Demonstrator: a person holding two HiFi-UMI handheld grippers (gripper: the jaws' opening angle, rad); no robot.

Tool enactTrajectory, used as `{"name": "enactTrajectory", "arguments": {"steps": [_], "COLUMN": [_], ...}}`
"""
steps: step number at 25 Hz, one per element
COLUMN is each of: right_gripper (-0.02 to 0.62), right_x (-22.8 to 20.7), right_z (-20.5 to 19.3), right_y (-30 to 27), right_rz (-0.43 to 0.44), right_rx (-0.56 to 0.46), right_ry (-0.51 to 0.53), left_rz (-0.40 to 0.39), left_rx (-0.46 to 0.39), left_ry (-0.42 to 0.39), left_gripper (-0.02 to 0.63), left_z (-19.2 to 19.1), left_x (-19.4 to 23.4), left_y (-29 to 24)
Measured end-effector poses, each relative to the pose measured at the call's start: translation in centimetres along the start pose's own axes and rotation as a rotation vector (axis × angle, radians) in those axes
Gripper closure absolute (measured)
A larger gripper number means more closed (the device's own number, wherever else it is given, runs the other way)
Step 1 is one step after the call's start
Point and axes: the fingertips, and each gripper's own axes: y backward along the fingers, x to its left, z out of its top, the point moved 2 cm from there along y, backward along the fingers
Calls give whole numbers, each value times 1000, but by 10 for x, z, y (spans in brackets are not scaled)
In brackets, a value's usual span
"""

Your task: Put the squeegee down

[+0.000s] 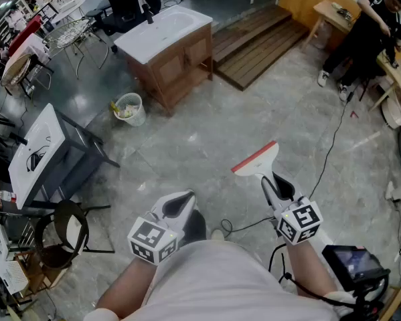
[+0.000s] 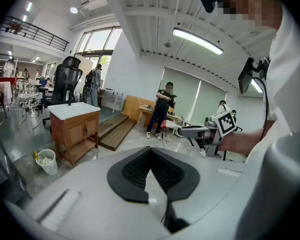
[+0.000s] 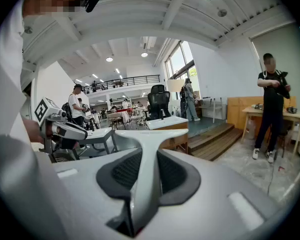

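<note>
The squeegee [image 1: 259, 164] sits in your right gripper [image 1: 278, 187], jaws clamped on its handle, red-edged blade out over the floor [image 1: 200, 136]. Your left gripper [image 1: 177, 204] is closed on nothing. You're likely mid-carry: next pick a surface, lower it, then release.

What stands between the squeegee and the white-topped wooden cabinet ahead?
Nothing visible: the squeegee, clamped in the right gripper, has only floor up to the cabinet; the waste basket sits off to the left.
</note>
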Motion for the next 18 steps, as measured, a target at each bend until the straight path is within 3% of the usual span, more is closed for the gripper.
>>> {"name": "enactTrajectory", "arguments": {"steps": [6, 14, 18], "right_gripper": [503, 503, 503], "right_x": [-10, -30, -40], "right_z": [21, 81, 108], "right_y": [-59, -153, -208], "right_rz": [4, -6, 0], "right_rx": [25, 47, 25], "right_ry": [-4, 16, 16], "left_rz": [-19, -66, -48], "left_rx": [-9, -42, -46], "left_ry": [6, -5, -8], "left_gripper": [600, 600, 600], "left_z": [19, 81, 103], "left_x": [60, 149, 200], "left_y": [-30, -71, -87]}}
